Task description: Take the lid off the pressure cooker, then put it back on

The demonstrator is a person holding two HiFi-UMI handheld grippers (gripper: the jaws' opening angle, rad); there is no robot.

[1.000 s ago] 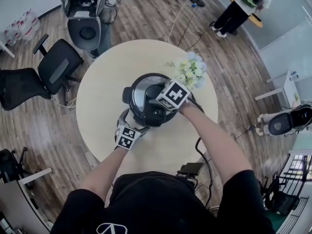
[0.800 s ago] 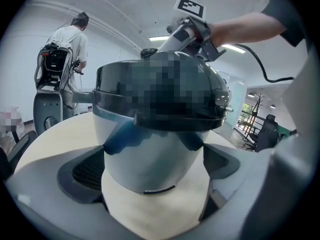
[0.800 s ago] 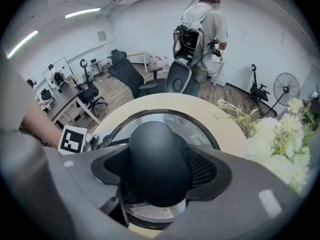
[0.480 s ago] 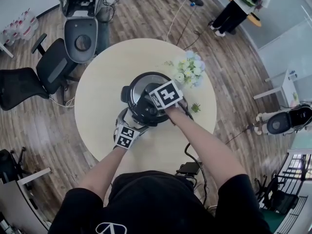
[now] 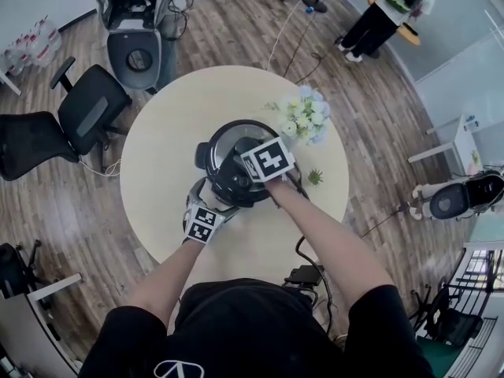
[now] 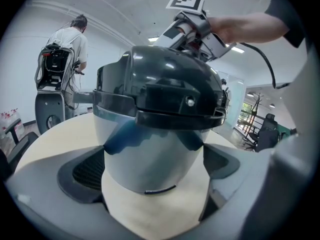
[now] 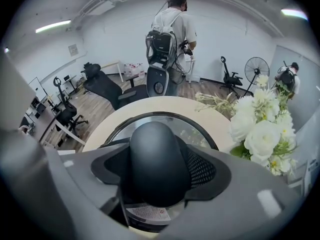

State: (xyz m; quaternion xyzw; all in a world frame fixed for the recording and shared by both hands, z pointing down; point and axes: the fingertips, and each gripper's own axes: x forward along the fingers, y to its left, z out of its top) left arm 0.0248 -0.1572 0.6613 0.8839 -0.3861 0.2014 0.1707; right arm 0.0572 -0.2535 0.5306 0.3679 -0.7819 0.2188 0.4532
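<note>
The pressure cooker (image 5: pixel 235 142) stands in the middle of the round table (image 5: pixel 157 160), with its lid (image 7: pixel 192 125) on. In the right gripper view my right gripper (image 7: pixel 159 171) comes down from above, shut on the lid's black knob (image 7: pixel 156 154), with a pad pressed to each side. In the head view that gripper (image 5: pixel 250 176) is under its marker cube. My left gripper (image 6: pixel 152 176) is at the cooker's near side, low over the table. Its pads lie against both sides of the silver body (image 6: pixel 150 154). Above the body, the black lid top (image 6: pixel 165 79) and the right gripper (image 6: pixel 192 31) are visible.
White flowers (image 5: pixel 305 116) stand right behind the cooker on its right, close to the right gripper (image 7: pixel 260 129). Black office chairs (image 5: pixel 90 105) and a machine on wheels (image 5: pixel 134 50) stand left of the table. A person (image 5: pixel 394 6) stands far back right.
My right gripper has rolled on the knob: its marker cube turned and shifted slightly left over the lid. The left gripper and the cooker body have stayed put.
</note>
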